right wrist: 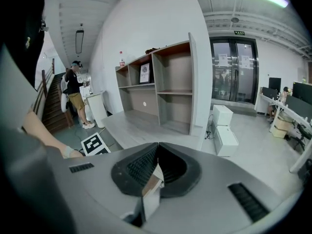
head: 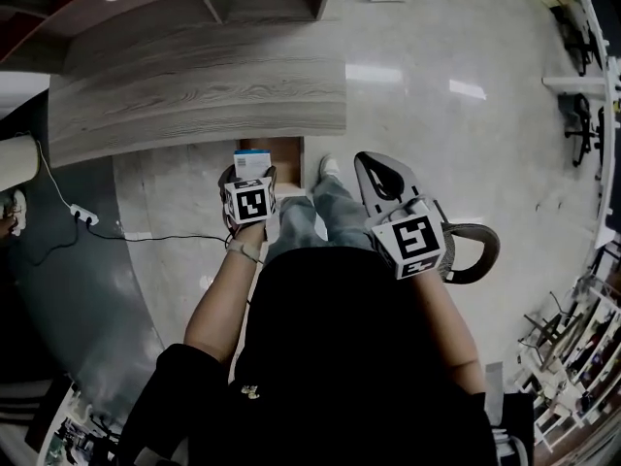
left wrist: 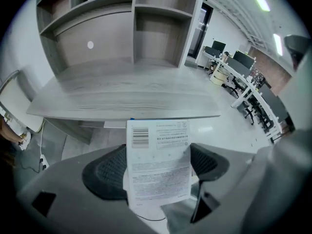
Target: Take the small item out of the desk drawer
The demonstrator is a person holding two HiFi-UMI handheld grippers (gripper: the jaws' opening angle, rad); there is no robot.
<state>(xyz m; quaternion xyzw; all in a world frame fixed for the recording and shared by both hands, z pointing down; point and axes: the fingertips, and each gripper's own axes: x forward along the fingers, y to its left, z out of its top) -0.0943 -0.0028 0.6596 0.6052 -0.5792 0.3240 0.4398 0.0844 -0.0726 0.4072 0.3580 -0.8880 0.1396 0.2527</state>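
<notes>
Left gripper (left wrist: pixel 156 167) is clamped on a small white box (left wrist: pixel 157 145), with the barcode and fine print facing the camera. The box stands upright between the pads and pokes up past them. In the head view it sits just in front of the desk (head: pixel 194 85), right at its near edge and above the floor. It's lifted clear of the brown wooden drawer (head: pixel 288 151), which sticks out from under that same edge.

Right gripper (right wrist: pixel 157 147) has its jaws pressed together and I don't see anything between the pads. It hangs further back from the desk than the left one and off to the right side, next to the person's legs.

Further out, a grey shelf unit (right wrist: pixel 165 91) stands on the far side of the desk. A white power strip (head: pixel 82 216) lies on the floor off the desk's left end, with a black cable running from it. An office chair (head: pixel 475 250) is behind the right gripper, well away from the desk.
</notes>
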